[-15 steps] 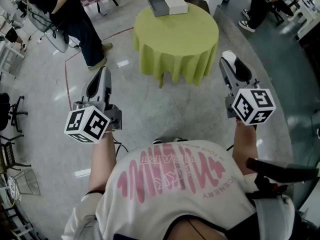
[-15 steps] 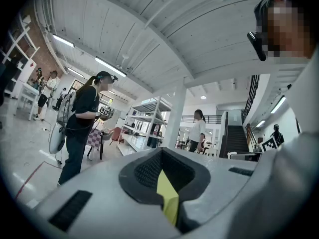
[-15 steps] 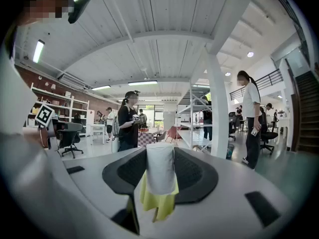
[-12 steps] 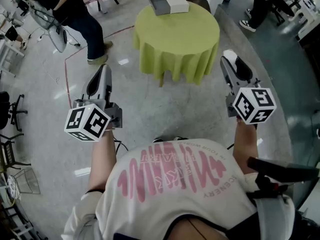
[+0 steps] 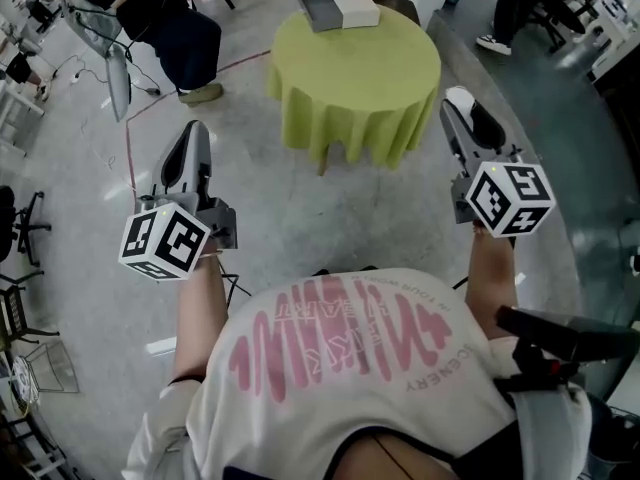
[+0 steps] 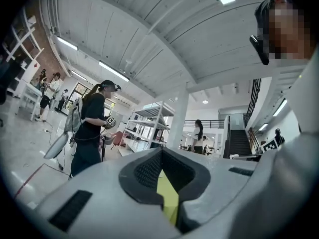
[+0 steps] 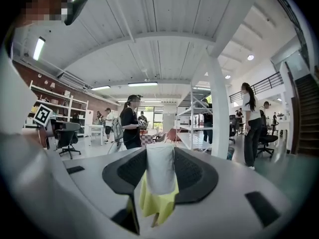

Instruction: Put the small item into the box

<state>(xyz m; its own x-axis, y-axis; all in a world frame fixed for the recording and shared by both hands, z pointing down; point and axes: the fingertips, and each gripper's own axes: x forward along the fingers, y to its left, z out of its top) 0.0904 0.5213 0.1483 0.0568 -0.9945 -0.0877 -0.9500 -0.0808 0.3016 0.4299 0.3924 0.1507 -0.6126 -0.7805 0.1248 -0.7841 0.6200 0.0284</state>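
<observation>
The right gripper [image 7: 158, 179] is clamping the small white item [image 7: 160, 164], hanging short of the green-clothed table [image 5: 355, 80]. The box [image 5: 338, 8] is sitting at the table's far edge. The left gripper [image 6: 160, 154] is hanging pinched together, empty. Another person [image 5: 165, 23] is occupying the floor left of the table.

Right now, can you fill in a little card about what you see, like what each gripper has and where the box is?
table: round table with a yellow-green cloth, ahead of both grippers
box: white and grey box at the table's far edge
left gripper: jaws together at the tips, nothing held
right gripper: jaws shut on a small white item
item in box: not yet; it is in the right gripper, short of the table
</observation>
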